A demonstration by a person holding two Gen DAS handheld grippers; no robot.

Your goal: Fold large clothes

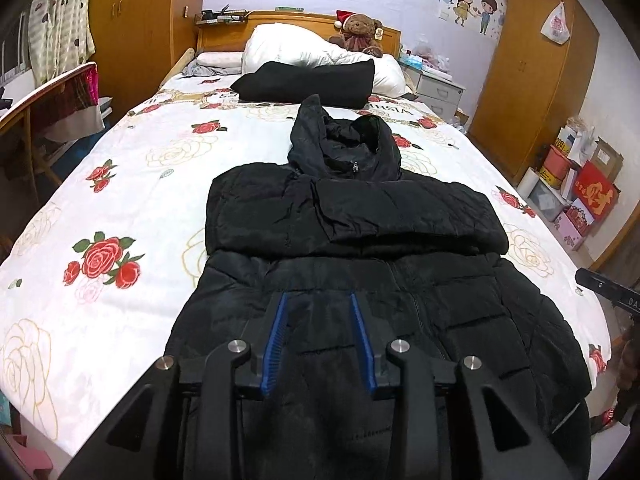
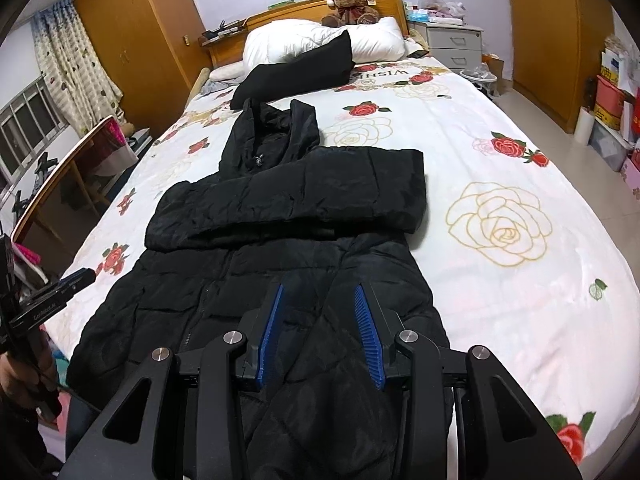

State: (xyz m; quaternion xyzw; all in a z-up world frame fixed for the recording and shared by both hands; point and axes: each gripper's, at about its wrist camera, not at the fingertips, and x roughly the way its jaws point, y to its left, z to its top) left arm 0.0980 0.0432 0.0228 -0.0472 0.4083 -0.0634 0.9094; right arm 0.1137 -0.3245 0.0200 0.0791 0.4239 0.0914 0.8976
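A black padded hooded jacket (image 1: 360,280) lies front up on the bed, hood toward the headboard, with both sleeves folded across its chest. It also shows in the right wrist view (image 2: 280,208). My left gripper (image 1: 319,298) is open and empty, hovering over the jacket's lower left part. My right gripper (image 2: 320,288) is open and empty over the jacket's lower right part. The left gripper shows at the left edge of the right wrist view (image 2: 60,288); the right gripper's tip shows at the right edge of the left wrist view (image 1: 604,286).
The bed (image 1: 140,168) has a white rose-print cover. A folded black garment (image 1: 308,82), a white duvet (image 1: 288,46) and a teddy bear (image 1: 360,32) lie near the headboard. A wooden desk (image 1: 24,108) stands left, boxes (image 1: 580,196) and a wardrobe (image 1: 532,80) right.
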